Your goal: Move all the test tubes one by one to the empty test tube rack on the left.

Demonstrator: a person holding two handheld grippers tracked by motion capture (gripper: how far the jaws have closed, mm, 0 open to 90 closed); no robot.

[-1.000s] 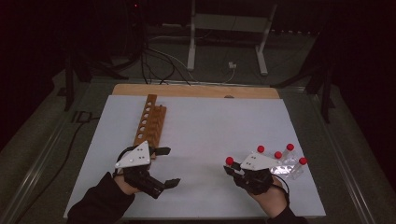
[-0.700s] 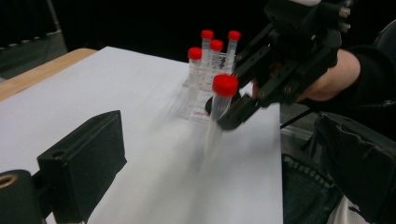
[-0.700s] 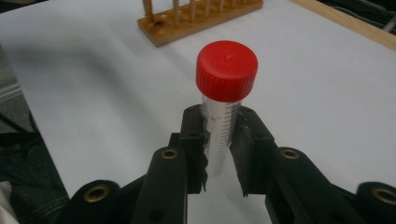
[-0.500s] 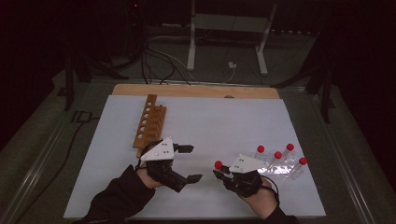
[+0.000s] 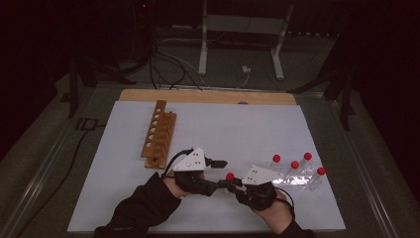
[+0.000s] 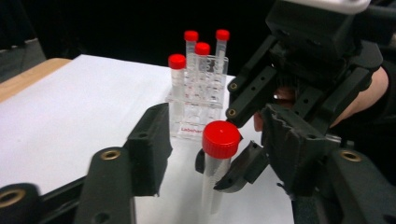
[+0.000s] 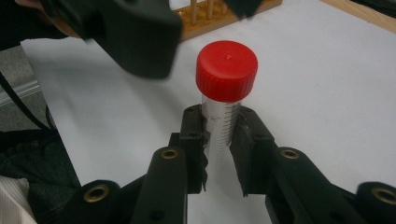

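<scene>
Upright, tube (image 7: 223, 112) clamped in right claw (image 7: 219, 140).

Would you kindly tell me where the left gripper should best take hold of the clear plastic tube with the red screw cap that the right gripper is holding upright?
Probably just under the red cap, from the side. The clear plastic tube with the red screw cap stands upright; the right gripper clamps its lower body, leaving the upper part bare. The left gripper, whose jaws have just been closing, already straddles it, pads not yet pressing.

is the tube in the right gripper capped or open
Capped. The tube, clamped between the right gripper pads, carries a red screw cap seated on its top; the left gripper view shows that cap on too.
</scene>
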